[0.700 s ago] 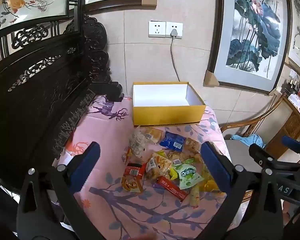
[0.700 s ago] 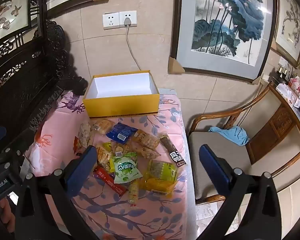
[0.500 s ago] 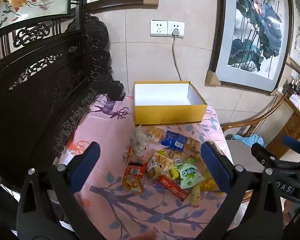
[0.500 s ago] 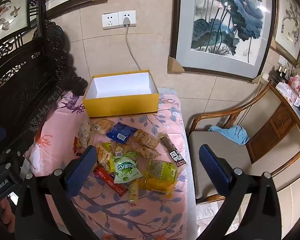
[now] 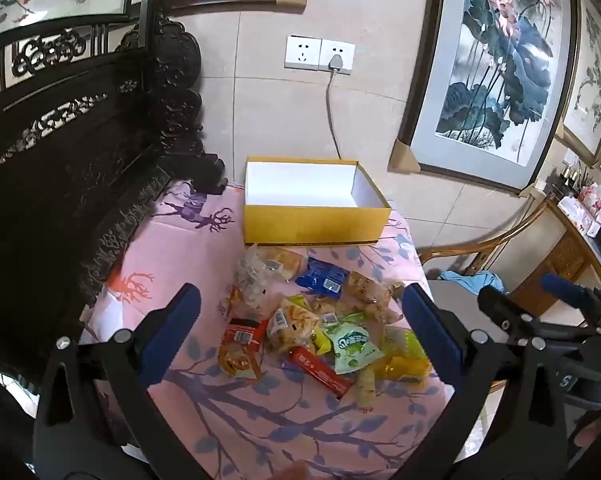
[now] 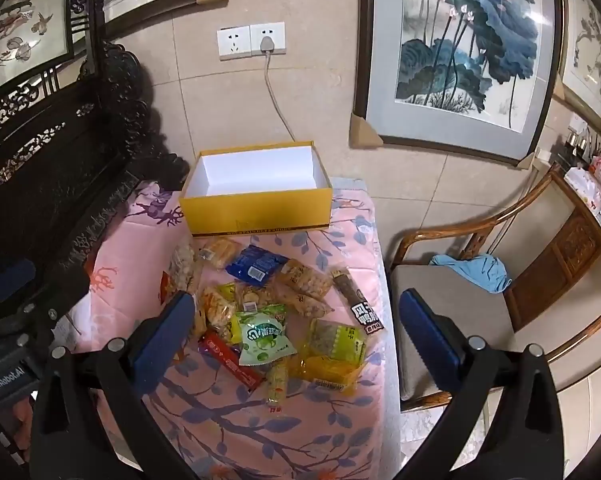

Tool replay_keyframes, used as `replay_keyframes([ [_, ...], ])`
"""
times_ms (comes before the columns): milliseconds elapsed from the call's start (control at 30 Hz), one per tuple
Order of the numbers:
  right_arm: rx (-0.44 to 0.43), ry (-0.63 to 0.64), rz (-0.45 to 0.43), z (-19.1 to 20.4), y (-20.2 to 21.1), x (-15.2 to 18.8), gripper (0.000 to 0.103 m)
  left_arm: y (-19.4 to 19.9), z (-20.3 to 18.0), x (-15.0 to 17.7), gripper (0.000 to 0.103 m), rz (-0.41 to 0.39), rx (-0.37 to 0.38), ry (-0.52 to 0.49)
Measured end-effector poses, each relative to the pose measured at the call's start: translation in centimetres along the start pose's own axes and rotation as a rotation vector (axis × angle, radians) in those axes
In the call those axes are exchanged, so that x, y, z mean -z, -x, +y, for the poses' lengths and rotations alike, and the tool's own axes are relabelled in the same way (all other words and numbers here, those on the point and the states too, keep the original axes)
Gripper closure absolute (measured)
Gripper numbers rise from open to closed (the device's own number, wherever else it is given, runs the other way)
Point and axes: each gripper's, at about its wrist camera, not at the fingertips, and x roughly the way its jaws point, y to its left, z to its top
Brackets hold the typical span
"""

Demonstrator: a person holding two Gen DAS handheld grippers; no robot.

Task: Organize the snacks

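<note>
Both sets of tongs hang above the worktop point(image 5: 168, 248) with nothing in them: my left tongs point(image 5: 300, 320) spread wide over the heap of snack packets point(image 5: 312, 320), my right tongs point(image 6: 296, 328) just as wide over its near right part. The yellow box point(image 6: 256, 208) stands open and bare inside at the far edge of the pink tablecloth, just beyond the pile.

I judge the first pick is in hand. I would start with a packet lying on top and free at its edges, such as the green pouch point(image 6: 262, 338), or the dark bar point(image 6: 358, 304) that sits apart at the right. I would come down straight, close on a pinched seam, not the puffed middle, and lift slowly so neighbours do not drag along. The red bar point(image 6: 228, 358) is partly under the pouch, so it should wait.
</note>
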Motion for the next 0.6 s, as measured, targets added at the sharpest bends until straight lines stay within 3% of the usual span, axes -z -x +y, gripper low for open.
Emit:
replay_keyframes([
  [600, 0.008, -0.011, -0.010, -0.4, -0.2, -0.1, 0.001, 0.0, -0.9, 0.0, 0.002, -0.018, -0.020, -0.062],
])
